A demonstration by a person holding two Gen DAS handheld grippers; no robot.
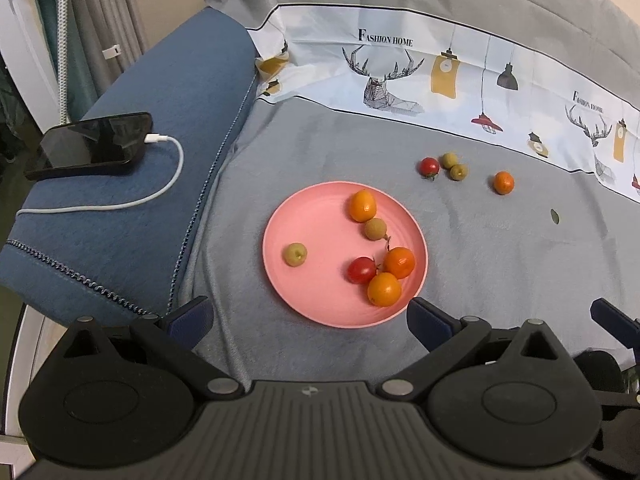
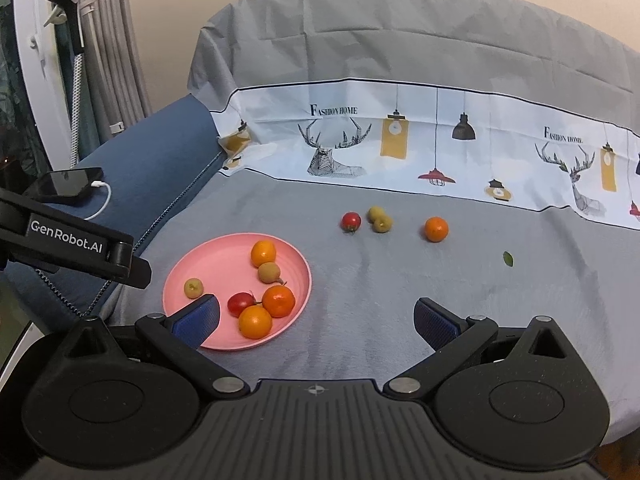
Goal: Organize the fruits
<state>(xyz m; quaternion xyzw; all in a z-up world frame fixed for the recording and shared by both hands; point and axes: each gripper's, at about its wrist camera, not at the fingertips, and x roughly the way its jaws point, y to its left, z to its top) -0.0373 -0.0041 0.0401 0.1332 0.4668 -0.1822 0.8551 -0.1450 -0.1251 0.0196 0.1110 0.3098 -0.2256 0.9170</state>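
Note:
A pink plate (image 1: 312, 304) (image 2: 180, 272) lies on the grey cloth. It holds three oranges, a red tomato (image 1: 361, 270) (image 2: 240, 303), a brown longan (image 1: 375, 229) (image 2: 268, 272) and a green fruit (image 1: 295, 254) (image 2: 193, 287). Beyond it on the cloth lie a red tomato (image 1: 429, 167) (image 2: 351, 221), two green fruits (image 1: 454, 166) (image 2: 380, 219) and an orange (image 1: 503, 182) (image 2: 436, 229). My left gripper (image 1: 310, 318) is open and empty, just before the plate's near rim. My right gripper (image 2: 316, 318) is open and empty, near the plate's right side.
A black phone (image 1: 94, 146) (image 2: 66, 186) on a white cable lies on the blue sofa arm (image 1: 132, 216) at left. A small green leaf (image 1: 554, 216) (image 2: 508, 258) lies on the cloth at right. A printed white cloth band (image 2: 400, 148) runs along the back.

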